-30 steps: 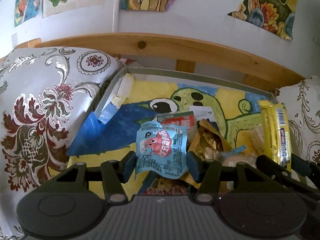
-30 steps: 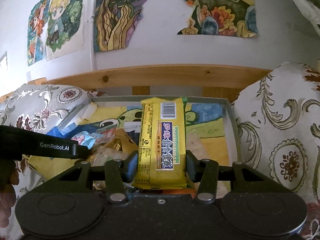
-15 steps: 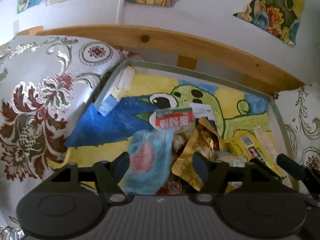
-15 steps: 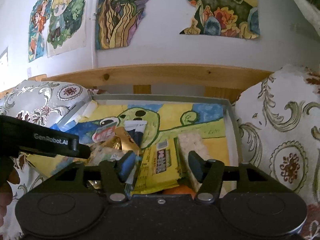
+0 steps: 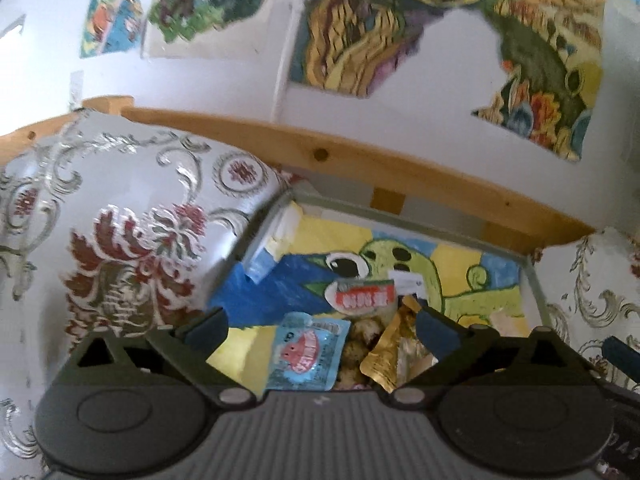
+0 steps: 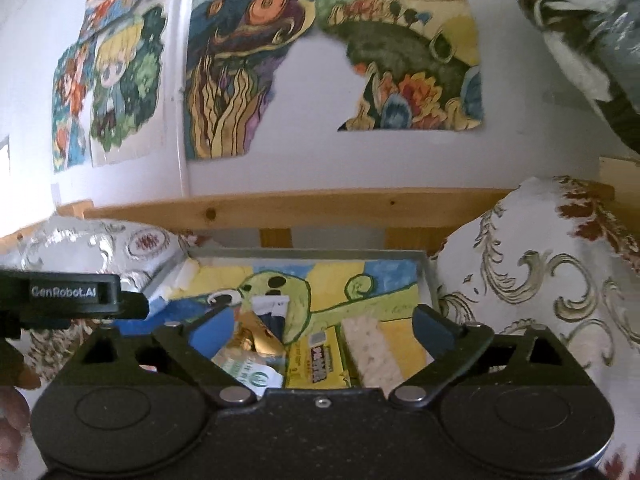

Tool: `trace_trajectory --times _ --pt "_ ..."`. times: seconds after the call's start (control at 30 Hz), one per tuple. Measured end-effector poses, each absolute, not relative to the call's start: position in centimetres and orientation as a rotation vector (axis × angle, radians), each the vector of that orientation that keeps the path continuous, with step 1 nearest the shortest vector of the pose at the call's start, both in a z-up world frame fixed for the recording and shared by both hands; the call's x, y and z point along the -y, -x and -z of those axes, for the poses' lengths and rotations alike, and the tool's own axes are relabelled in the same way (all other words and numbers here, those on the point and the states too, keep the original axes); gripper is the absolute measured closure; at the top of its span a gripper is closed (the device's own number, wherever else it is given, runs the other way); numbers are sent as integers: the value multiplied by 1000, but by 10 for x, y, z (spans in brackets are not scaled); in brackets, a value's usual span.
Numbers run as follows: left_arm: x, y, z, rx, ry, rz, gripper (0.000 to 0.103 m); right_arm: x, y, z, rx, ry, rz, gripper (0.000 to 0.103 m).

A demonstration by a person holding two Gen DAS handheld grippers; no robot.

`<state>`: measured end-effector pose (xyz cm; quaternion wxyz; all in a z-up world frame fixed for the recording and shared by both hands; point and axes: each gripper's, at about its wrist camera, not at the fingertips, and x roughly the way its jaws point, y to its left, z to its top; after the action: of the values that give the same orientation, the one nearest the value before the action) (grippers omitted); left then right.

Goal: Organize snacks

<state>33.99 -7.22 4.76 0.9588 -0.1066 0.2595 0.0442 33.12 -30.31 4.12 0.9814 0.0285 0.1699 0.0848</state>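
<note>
Both my jaws spread, empty, above the snack tray (image 6: 424, 276).
Blue pouch (image 5: 306, 354) lies near-left in the tray; yellow bar (image 6: 318, 358) lies beside the rice cracker (image 6: 370, 350), near-right.

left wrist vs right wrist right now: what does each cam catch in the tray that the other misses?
Left wrist only: the light blue snack packet and the red-and-white label packet. Right wrist only: the yellow bar, the pale rice cracker bar, the green-and-white sachet, plus the left gripper's body at the frame's left edge. Both: the tray with its green cartoon painting, the gold pouch, floral cushions, wooden rail. Both grippers are open and empty.
</note>
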Motion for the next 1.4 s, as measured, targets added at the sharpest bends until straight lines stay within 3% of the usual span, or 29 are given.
trace_trajectory --times 0.13,0.6,1.4 --pt "68 -313 -54 -479 202 -91 1 302 -313 -53 -330 -69 -163 1" --pt "49 -226 -69 -359 205 -74 0 306 -233 -75 -297 -129 -121 1" --pt "20 -127 -52 -348 157 -93 0 287 -115 -61 -291 -75 -101 1"
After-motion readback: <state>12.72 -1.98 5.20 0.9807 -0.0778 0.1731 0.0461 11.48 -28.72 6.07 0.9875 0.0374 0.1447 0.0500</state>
